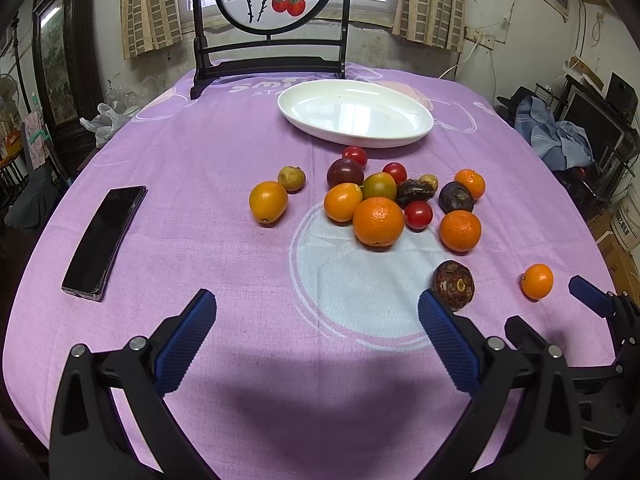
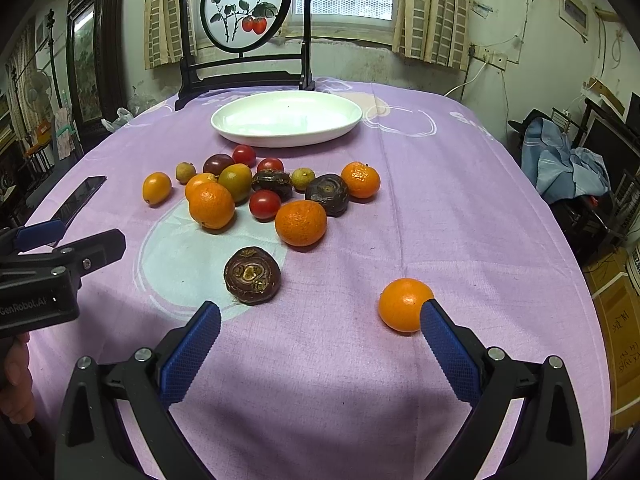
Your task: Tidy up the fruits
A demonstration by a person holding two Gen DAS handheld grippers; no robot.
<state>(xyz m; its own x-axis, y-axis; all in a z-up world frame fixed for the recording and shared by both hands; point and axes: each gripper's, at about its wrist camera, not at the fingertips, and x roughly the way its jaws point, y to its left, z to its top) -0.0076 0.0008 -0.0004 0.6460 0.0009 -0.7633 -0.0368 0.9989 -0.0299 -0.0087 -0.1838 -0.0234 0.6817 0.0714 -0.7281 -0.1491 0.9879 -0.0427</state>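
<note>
Both claws hang wide open above the near side of the counter (image 1: 200, 160), which is draped in a purple cloth, and neither holds anything. The left claw (image 1: 316, 340) has its blue ribbed pads spread far apart over bare cloth; its right pad's tip sits just in front of a dark brown fruit (image 1: 454, 285), though contact cannot be told. The right claw (image 2: 320, 350) is spread equally wide; its right pad overlaps the edge of a small orange fruit (image 2: 402, 304) in the picture, and whether it touches is unclear. That same dark brown fruit (image 2: 252, 275) lies just beyond the right claw's left pad. The white oval plate (image 1: 356, 114) stands bare at the far side of the counter. Just in front of the plate lies the fruit cluster: oranges (image 1: 378, 222), cherry tomatoes (image 1: 418, 215), a dark plum (image 1: 345, 173) and other small fruits, some touching. A yellow-orange fruit (image 1: 268, 201) lies left of the cluster, apart from it. A black phone (image 1: 105, 242) lies well to the plate's left and nearer.
</note>
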